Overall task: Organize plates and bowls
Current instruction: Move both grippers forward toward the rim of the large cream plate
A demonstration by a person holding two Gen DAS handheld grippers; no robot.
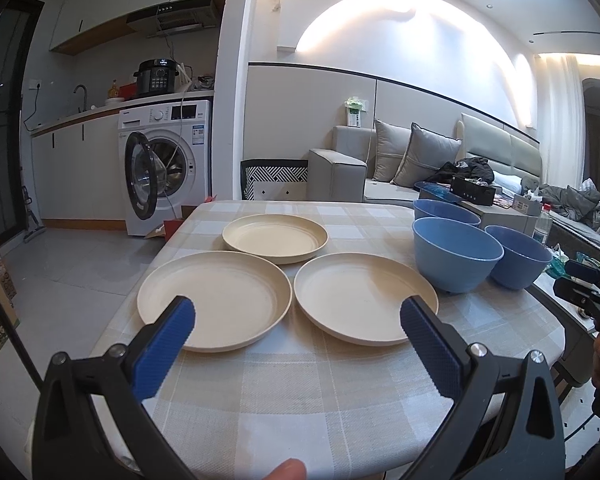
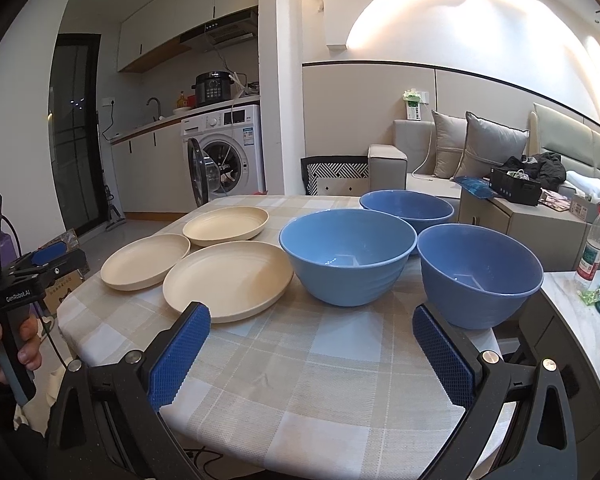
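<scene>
**Both grippers spread wide above a table of plates and bowls**

The left gripper [image 1: 296, 322] hovers with its blue-padded fingers [image 1: 164, 354] far apart and nothing between them, aimed level across the checked tablecloth [image 1: 300, 392]. The right gripper [image 2: 310, 338] is likewise spread wide and empty, pointing forward over the cloth.

Three cream plates lie flat, rims up, in a triangle. The near-left plate [image 1: 214, 300] and the near-right plate [image 1: 364, 298] sit side by side with a narrow gap, and the far plate [image 1: 275, 237] lies just behind the two. Being round, they have no long axis.

Three blue bowls stand upright, mouths open to the ceiling, to the right of the plates. The front bowl [image 2: 347, 254] sits just beside the near-right plate; the right bowl [image 2: 479, 274] is close against it, and the back bowl [image 2: 406, 206] stands behind and between them.

In the right wrist view, a hand [image 2: 4, 350] at the left edge grips the left gripper's handle, held low beside the table's near corner.
</scene>
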